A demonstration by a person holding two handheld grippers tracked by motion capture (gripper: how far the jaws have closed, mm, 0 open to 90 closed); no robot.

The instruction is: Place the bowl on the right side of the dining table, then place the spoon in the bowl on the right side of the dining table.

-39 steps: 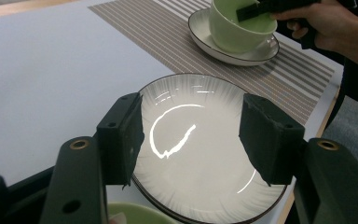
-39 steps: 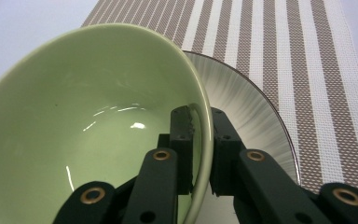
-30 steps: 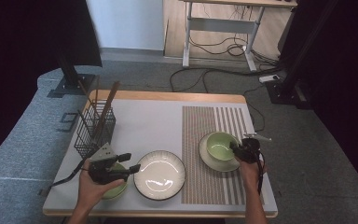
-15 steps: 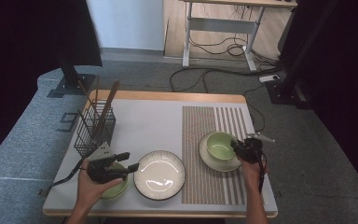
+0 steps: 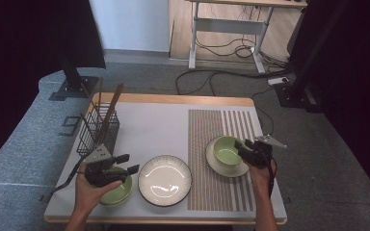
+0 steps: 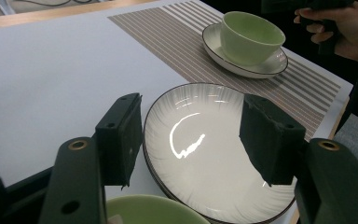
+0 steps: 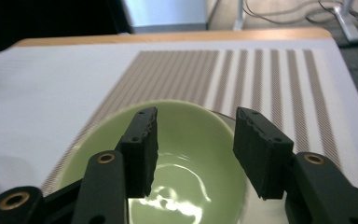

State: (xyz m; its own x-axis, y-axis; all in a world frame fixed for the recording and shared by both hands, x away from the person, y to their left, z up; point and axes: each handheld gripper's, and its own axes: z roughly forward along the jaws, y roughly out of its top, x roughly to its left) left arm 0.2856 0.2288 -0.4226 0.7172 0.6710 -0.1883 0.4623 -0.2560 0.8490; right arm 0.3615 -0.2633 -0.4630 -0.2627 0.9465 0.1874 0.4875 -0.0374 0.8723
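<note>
— Where is the green bowl (image 5: 226, 150)?
— Lower right, sitting on a small plate (image 5: 224, 166) on the striped mat (image 5: 221, 139).
— And the right gripper (image 5: 246, 150)?
— Beside the bowl. Its jaws have just been opening, with nothing between them.
— The left gripper (image 5: 125, 163)?
— Lower left, jaws spread, holding nothing.

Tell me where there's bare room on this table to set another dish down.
Free: the white stretch behind the ribbed plate, between the wire basket and the striped placemat, and the placemat's far half. Crowded: the near edge, with both green bowls, saucer and plate.
</note>
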